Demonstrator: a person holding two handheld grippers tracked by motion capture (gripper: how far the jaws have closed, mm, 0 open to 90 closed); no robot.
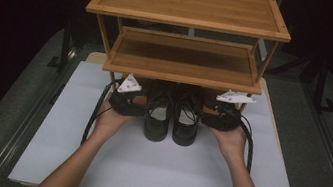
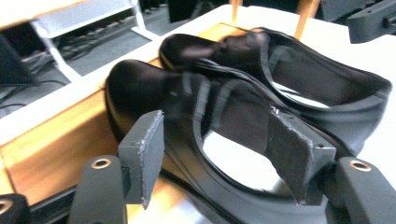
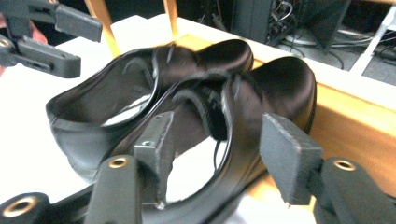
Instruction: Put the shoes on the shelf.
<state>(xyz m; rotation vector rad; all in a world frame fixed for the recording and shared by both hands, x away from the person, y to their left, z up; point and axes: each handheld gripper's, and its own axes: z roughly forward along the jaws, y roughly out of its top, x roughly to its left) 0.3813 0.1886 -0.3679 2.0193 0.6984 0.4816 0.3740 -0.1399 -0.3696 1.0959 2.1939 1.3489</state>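
Note:
A pair of black lace-up shoes stands side by side, toes pushed under the bamboo rack's lower shelf (image 1: 185,58). In the high view my left gripper (image 1: 128,100) is against the outer side of the left shoe (image 1: 157,118), and my right gripper (image 1: 224,115) against the outer side of the right shoe (image 1: 185,123). In the left gripper view my left gripper (image 2: 217,156) stands open, its jaws straddling the near wall of the left shoe (image 2: 140,84). In the right gripper view my right gripper (image 3: 222,156) is open the same way over the right shoe (image 3: 285,79).
The rack has a top shelf (image 1: 191,4) and thin bamboo legs (image 1: 104,35). Its bottom board (image 2: 46,140) lies under the shoes' toes. All of it rests on a white board (image 1: 162,174) with dark floor around. Cables trail from both grippers.

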